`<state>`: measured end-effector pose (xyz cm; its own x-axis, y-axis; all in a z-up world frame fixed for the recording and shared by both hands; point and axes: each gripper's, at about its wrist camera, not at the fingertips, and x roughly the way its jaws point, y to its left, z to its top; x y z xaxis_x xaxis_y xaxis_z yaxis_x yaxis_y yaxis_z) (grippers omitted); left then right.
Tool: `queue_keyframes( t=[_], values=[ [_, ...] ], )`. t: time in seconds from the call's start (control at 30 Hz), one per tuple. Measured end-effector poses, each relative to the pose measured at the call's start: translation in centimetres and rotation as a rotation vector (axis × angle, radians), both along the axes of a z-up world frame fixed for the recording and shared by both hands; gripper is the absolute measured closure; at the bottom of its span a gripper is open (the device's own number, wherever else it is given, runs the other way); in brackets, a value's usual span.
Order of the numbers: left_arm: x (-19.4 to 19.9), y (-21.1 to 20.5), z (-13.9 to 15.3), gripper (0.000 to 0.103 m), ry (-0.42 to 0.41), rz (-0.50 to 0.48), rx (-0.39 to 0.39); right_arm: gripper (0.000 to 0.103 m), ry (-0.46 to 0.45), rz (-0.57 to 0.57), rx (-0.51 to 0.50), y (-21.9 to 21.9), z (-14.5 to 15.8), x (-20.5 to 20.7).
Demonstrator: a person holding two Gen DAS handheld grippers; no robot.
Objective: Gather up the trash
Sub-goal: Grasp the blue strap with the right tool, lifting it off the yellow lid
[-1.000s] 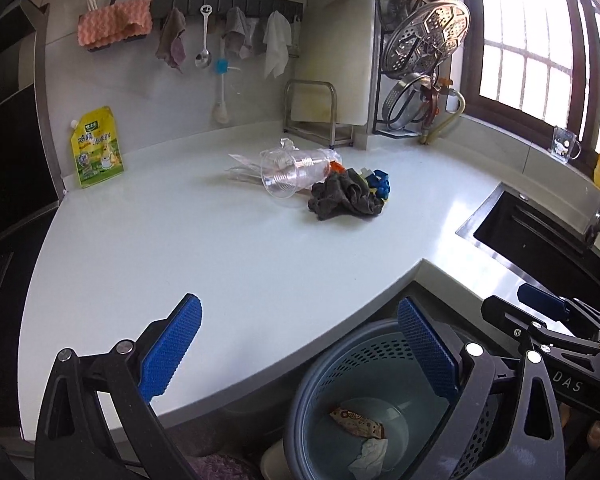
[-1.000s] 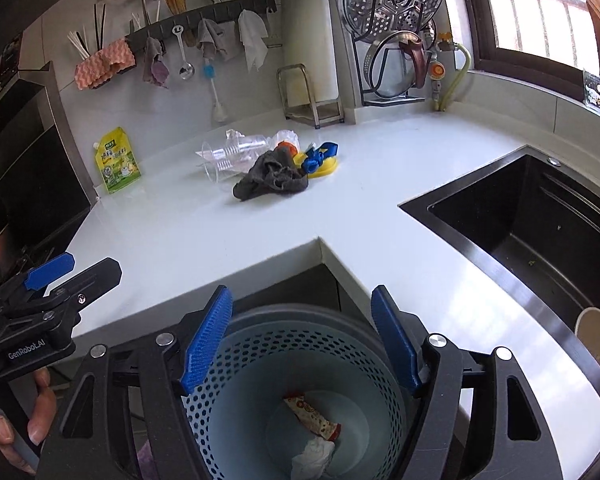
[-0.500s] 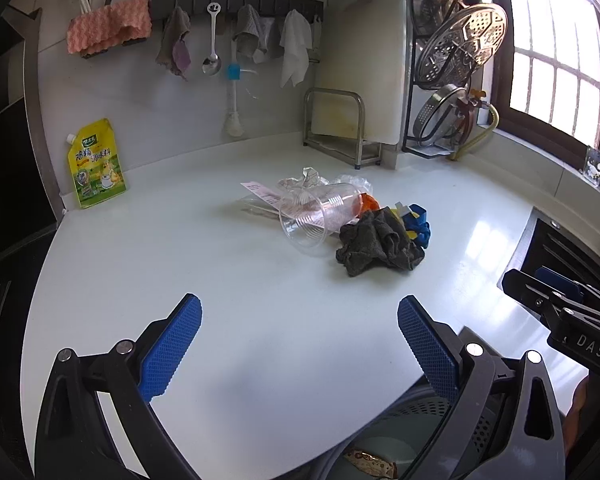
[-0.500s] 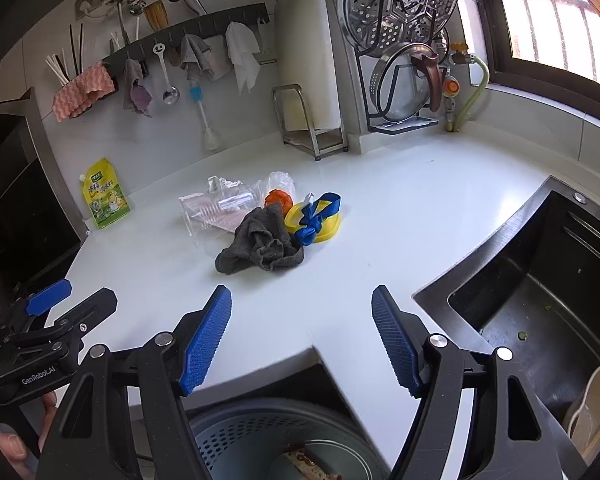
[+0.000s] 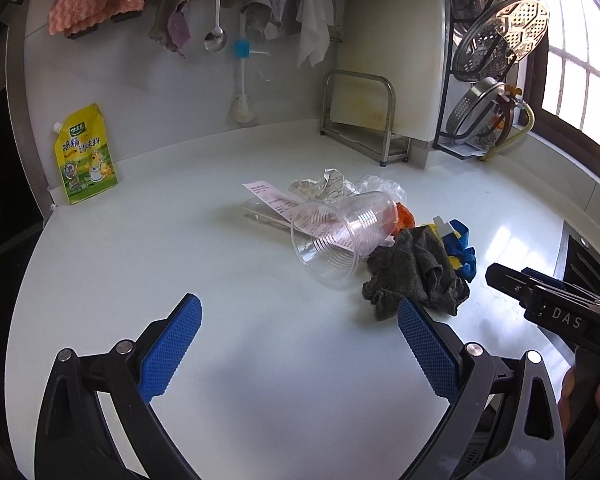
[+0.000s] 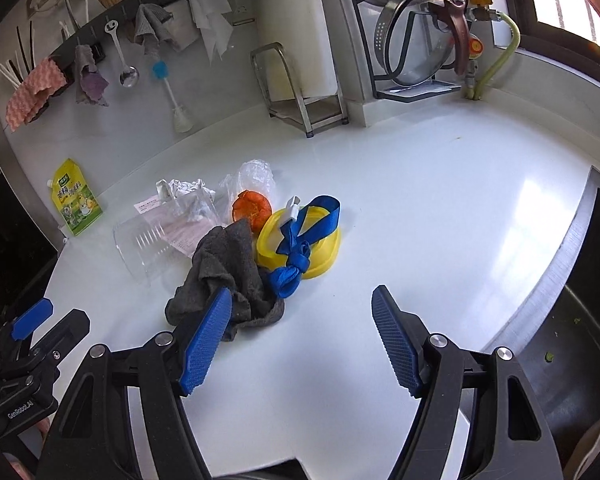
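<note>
A heap of trash lies mid-counter: a clear plastic cup (image 5: 340,236) (image 6: 148,240) on its side over a receipt (image 5: 268,196), crumpled paper (image 5: 324,184), an orange peel (image 6: 251,207), a grey rag (image 5: 412,272) (image 6: 224,268), a yellow lid (image 6: 300,248) and a knotted blue strap (image 6: 300,248). My left gripper (image 5: 300,344) hovers open and empty just short of the cup and rag. My right gripper (image 6: 302,332) is open and empty too, its left finger (image 6: 204,340) overlapping the rag's edge. Each gripper shows at the side of the other's view.
A yellow seasoning pouch (image 5: 85,156) leans on the back wall. A steel rack (image 5: 360,120) with a cutting board, a pot-lid stand (image 6: 420,40) and hanging cloths and utensils line the back. The sink (image 6: 588,300) drops off at the right.
Both grippers moved forward from above the grey bin toward the trash heap. The bin has slid out of view below, and the heap now looms much closer.
</note>
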<state>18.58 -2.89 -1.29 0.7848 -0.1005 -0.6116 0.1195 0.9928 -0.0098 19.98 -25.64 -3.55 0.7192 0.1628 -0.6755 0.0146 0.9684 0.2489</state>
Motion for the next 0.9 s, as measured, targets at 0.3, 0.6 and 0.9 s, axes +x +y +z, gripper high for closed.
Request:
queue_keyframes(
  t=[0.3,0.6,0.9],
  values=[
    [1.2,-1.1,-0.1,0.006,-0.002,-0.010,0.013,0.034,0.029,0.012,-0.088,1.0,-0.2,4.1],
    [2.0,-1.4,-0.7,0.006,0.021,-0.007,0.010,0.050,0.071,0.026,-0.103,0.8,-1.3,4.9],
    [1.7,-2.6,-0.9,0.006,0.029,-0.012,0.014,0.082,0.054,0.066,-0.091,1.0,-0.6,4.7]
  ],
)
